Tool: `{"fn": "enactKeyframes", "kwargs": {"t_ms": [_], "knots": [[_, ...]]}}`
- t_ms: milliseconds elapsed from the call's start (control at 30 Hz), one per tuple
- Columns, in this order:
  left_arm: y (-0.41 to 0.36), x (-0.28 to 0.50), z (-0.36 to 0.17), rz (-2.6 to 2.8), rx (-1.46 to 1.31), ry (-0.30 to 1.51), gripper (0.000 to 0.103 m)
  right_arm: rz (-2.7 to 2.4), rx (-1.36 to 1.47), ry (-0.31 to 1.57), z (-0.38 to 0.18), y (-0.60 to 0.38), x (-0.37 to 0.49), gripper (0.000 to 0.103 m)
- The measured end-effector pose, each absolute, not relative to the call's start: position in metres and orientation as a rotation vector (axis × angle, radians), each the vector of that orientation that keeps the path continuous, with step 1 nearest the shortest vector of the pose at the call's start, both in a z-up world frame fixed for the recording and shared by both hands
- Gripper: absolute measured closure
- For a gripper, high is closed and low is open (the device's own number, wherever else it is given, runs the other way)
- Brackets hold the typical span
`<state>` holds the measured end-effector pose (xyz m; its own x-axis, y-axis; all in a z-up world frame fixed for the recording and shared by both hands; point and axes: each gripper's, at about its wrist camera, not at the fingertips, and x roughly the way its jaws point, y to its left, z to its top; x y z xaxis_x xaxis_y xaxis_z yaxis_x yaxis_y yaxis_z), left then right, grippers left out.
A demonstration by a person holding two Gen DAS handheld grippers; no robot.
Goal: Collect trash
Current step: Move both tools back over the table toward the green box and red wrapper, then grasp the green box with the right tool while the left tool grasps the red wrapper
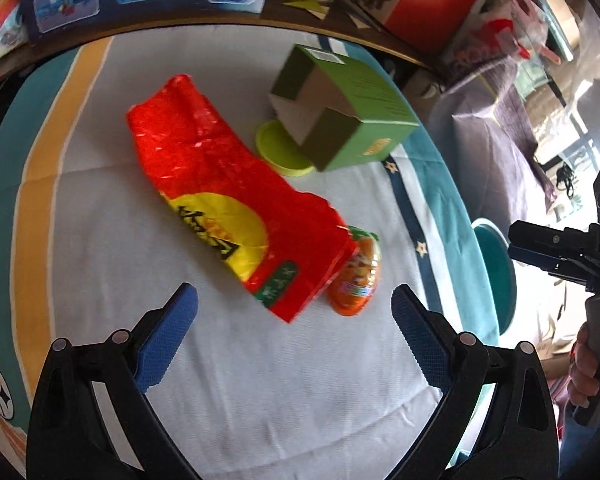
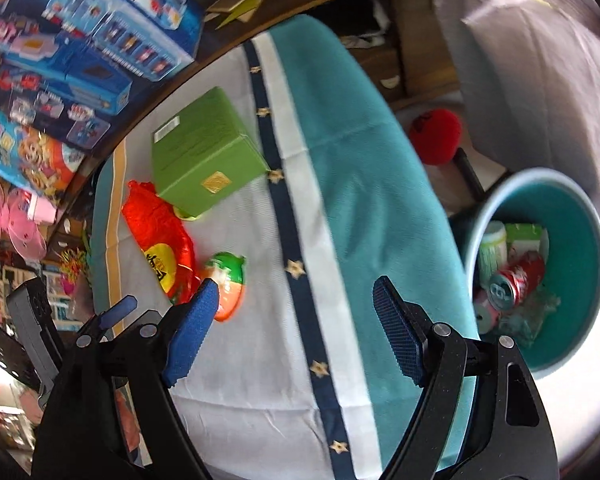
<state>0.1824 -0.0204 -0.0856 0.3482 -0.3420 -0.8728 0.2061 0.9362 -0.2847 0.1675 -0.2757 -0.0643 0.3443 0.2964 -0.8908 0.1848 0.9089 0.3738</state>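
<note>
Left wrist view: a red snack bag (image 1: 224, 196) lies flat on the white middle of a striped tablecloth (image 1: 260, 380), its lower corner overlapping an orange wrapper (image 1: 356, 276). A green carton (image 1: 344, 112) sits behind them, tipped over a lime-green lid (image 1: 280, 152). The left gripper (image 1: 294, 332) hovers above the cloth with its blue pads (image 1: 168, 344) spread wide and nothing between them. At the right edge, a hand (image 1: 588, 372) holds the right gripper (image 2: 294, 328), which is likewise wide and empty over the cloth's teal band. Beside the table stands a teal bin (image 2: 580, 248), holding a red can (image 2: 516, 280) and other litter. Toy boxes (image 2: 84, 52) line the table's far side.
</note>
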Motion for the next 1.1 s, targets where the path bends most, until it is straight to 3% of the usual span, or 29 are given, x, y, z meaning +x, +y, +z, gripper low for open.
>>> {"fn": "enactKeyframes", "kwargs": {"t_ms": [100,567,967,1033,1100], "knots": [[0.002,0.190,-0.090,-0.326,-0.164,1.163,0.006,0.088,0.387,1.229,-0.057,-0.249,0.189,0.023],[0.056,0.230,-0.108,-0.268,-0.229,1.164,0.006,0.051,-0.014,1.243,-0.054,-0.138,0.297,0.023],[0.058,0.241,-0.117,-0.277,-0.220,1.166,0.005,-0.073,-0.149,1.246,-0.082,-0.135,0.321,0.019],[0.056,0.241,-0.117,-0.280,-0.219,1.164,0.004,-0.078,-0.127,1.239,-0.082,-0.145,0.319,0.024],[0.052,0.242,-0.117,-0.284,-0.208,1.163,0.004,-0.077,-0.111,1.212,-0.079,-0.154,0.315,0.037]]}}
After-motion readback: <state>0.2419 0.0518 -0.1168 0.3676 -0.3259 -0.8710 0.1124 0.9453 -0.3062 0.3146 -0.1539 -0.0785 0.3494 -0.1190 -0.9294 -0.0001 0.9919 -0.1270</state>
